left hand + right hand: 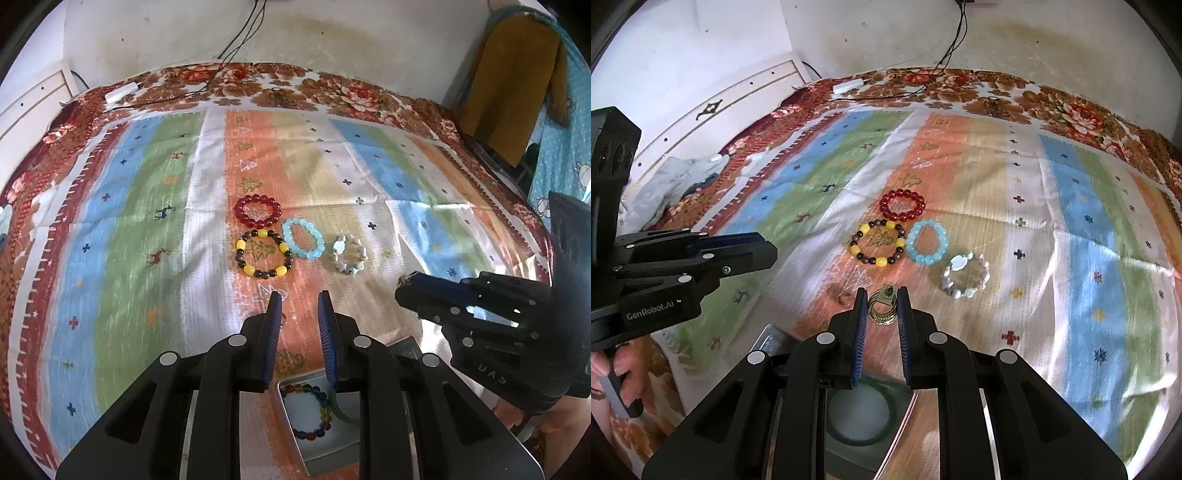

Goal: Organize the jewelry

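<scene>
My right gripper is shut on a stack of thin gold bangles with a small tag, held above the striped cloth. In the left wrist view the right gripper hangs at the right. My left gripper has a narrow gap between its pads with nothing in it. Beyond both lie a red bead bracelet, a yellow-and-brown one, a light blue one and a pale stone one. Under the fingers a metal tray holds a multicolour bead bracelet and a green bangle.
A white adapter with black cables lies at the cloth's far edge. A mustard garment hangs at the right, and crumpled grey fabric sits at the left edge. A hand grips the left gripper's handle.
</scene>
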Demonstrator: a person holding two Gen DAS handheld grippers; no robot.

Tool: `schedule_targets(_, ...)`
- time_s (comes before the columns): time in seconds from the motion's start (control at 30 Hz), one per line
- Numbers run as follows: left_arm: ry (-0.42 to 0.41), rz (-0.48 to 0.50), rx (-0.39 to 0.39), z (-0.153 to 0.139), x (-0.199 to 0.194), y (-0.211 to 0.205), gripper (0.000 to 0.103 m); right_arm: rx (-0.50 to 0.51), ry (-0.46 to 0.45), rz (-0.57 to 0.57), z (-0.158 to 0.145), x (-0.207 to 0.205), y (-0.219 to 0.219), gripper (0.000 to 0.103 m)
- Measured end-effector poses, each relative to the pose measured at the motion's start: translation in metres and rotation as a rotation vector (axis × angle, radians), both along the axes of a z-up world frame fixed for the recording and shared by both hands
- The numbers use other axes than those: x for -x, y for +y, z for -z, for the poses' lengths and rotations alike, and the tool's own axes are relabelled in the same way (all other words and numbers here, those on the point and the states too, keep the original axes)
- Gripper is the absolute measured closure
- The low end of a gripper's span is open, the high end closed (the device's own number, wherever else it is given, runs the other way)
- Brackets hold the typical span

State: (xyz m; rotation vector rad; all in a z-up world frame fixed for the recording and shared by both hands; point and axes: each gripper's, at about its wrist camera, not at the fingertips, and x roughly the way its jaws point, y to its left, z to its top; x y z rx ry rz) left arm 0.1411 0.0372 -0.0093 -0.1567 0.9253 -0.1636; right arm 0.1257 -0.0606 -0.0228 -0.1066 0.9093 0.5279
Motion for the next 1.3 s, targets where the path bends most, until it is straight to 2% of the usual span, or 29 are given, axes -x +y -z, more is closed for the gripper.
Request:
schedule_targets(0.13, 0.005, -0.012, 0.011, 0.000, 0.003, 0.004, 0.083, 0.000, 0.006, -0.005, 0.001, 0.005, -0.001, 0.086)
schedule_targets(0.27, 0.070, -0.013, 0.040, 0.013, -0.005, 0.006, 0.083, 0.000, 0.018, -0.004, 0.003, 0.004, -0.001, 0.086)
schedule_targets(0.53, 0.163, -0.005, 0.027, 0.034, -0.021, 0.002, 0.083, 0.002, 0.056, 0.004, 0.009, 0.001, -0.004, 0.086)
schedule_targets(0.67, 0.213, 0.003, 0.014, 0.046, -0.033, -0.001, 0.076, 0.003, 0.066, 0.009, 0.010, 0.000, -0.005, 0.086)
schedule_targets(0.9, 0.289, 0.015, -0.056, 0.068, -0.048, -0.005, 0.072, 0.001, 0.082, 0.004, 0.011, -0.002, -0.006, 0.086)
schedule_targets(1.0, 0.311, 0.026, -0.076, 0.074, -0.051, -0.005, 0.070, 0.006, 0.092, -0.001, 0.013, -0.002, -0.005, 0.086)
schedule_targets(1.17, 0.334, 0.052, -0.065, 0.079, -0.056, -0.006, 0.066, 0.015, 0.102, -0.014, 0.014, -0.001, -0.002, 0.086)
schedule_targets(1.3, 0.355, 0.067, -0.096, 0.088, -0.066, -0.011, 0.066, 0.021, 0.108, -0.018, 0.015, -0.002, -0.001, 0.086)
